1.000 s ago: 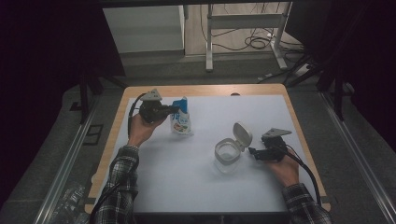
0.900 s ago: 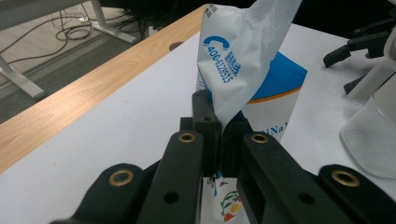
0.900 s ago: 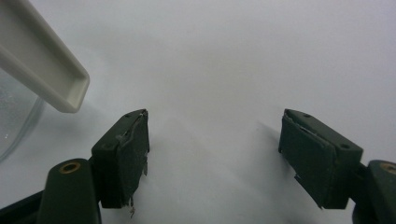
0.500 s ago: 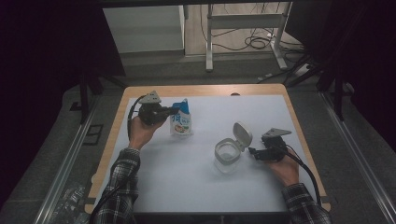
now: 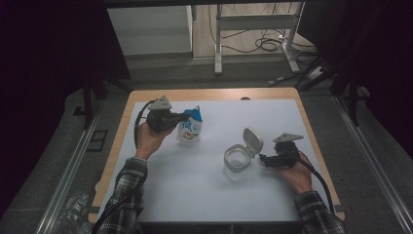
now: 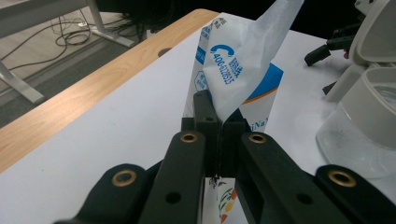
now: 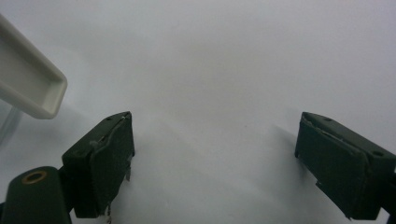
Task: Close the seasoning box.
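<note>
Left gripper (image 6: pixel 219 126) is clamped on the upper edge of the blue-and-white pouch (image 5: pixel 190 127), held upright at the mat's left. Right gripper (image 7: pixel 215 154), jaws just opening wide, is empty beside the open-lidded clear jar (image 5: pixel 237 162). Risk: the thin film may slip or tear; an unsteadied jar may tip.

Left tool (image 5: pixel 187 117) clamped tight, raised, right tool (image 5: pixel 263 159) low, apparently level, jaws just opened wide.
</note>
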